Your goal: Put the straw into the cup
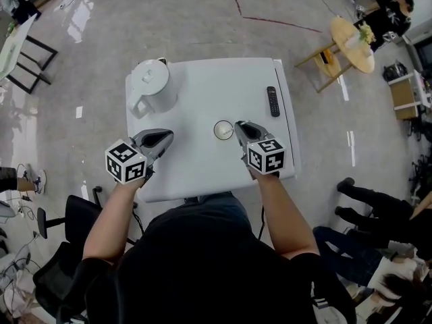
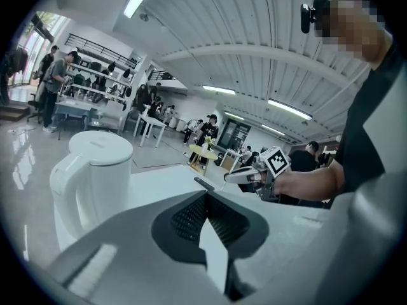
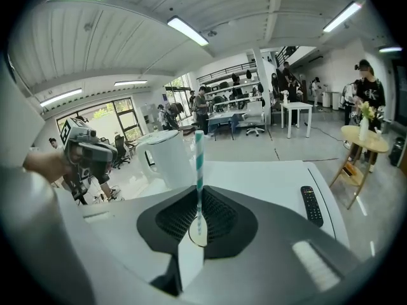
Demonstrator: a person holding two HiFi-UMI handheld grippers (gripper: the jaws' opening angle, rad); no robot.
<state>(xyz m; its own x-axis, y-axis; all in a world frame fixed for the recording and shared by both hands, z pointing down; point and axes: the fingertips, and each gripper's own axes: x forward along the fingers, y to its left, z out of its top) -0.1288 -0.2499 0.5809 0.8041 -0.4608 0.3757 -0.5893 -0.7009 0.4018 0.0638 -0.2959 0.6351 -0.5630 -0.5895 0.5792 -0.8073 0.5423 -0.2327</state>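
A teal-and-white striped straw stands upright between the jaws of my right gripper, which is shut on it. Its lower end points down at the pale round cup, seen through the gap under the jaws. In the head view the cup sits mid-table, with my right gripper right beside its right rim. My left gripper hovers to the cup's left, well apart from it. Its jaws are shut with nothing between them. From there the right gripper shows across the table.
A white kettle stands at the back left of the white table, and a black remote lies near the right edge. Beyond the table are a round wooden side table, seated people and an office chair.
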